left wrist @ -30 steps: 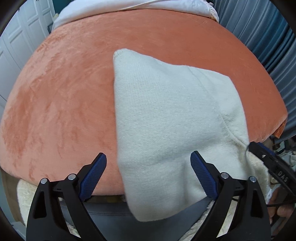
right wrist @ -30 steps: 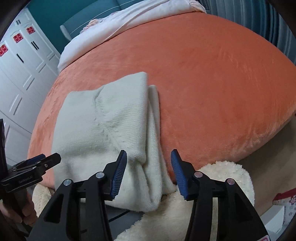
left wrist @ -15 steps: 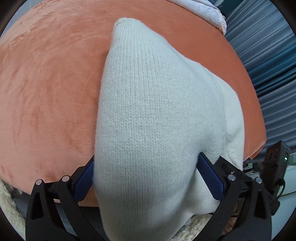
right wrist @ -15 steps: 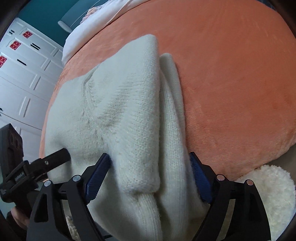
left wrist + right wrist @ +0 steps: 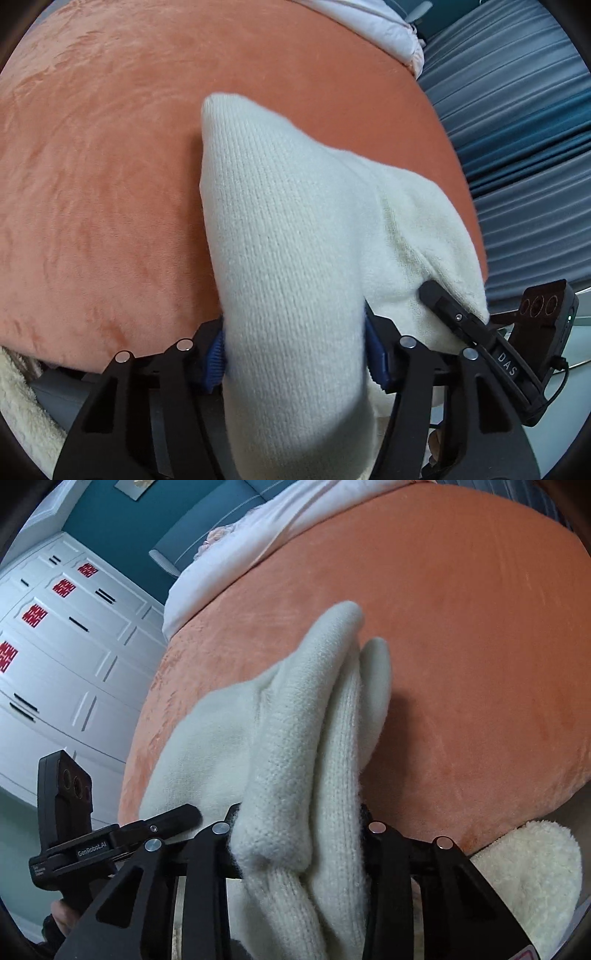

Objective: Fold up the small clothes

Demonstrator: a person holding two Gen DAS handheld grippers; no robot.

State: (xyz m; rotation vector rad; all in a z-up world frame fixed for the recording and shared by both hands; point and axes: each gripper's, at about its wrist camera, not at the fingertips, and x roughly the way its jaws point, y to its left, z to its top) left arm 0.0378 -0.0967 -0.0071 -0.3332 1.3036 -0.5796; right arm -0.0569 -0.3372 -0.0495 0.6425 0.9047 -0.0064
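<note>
Left wrist view: my left gripper (image 5: 295,360) fills the bottom of the frame, its blue pads (image 5: 214,354) pressed against either flank of the cream knit garment (image 5: 295,229). Its jaws have just been closing, with the cloth between them, and I read it as pinching the near hem. The garment runs from the jaws up toward the middle of the frame, ending in a rounded corner left of centre, on the orange bed cover (image 5: 110,166). The other gripper shows at lower right, its tip against the garment's right edge.

Right wrist view: my right gripper (image 5: 299,834) sits at bottom centre, jaws just closed in on a bunched, layered edge of the same garment (image 5: 288,738), which they squeeze. The cloth rises from the jaws toward upper centre as two stacked folds. The left gripper lies at lower left, touching the garment's left part. A fluffy cream cloth (image 5: 528,871) lies at lower right, off the cover.

Governing relation: in both views the garment's long axis runs straight away from the jaws, up the frame, with the free end far and the gripped end near. Both hands sit at the near edge, side by side, neither nearer the far end. I judge the coming move to be carrying the near edge up the frame over the far end; uneven travel would skew the fold.
</note>
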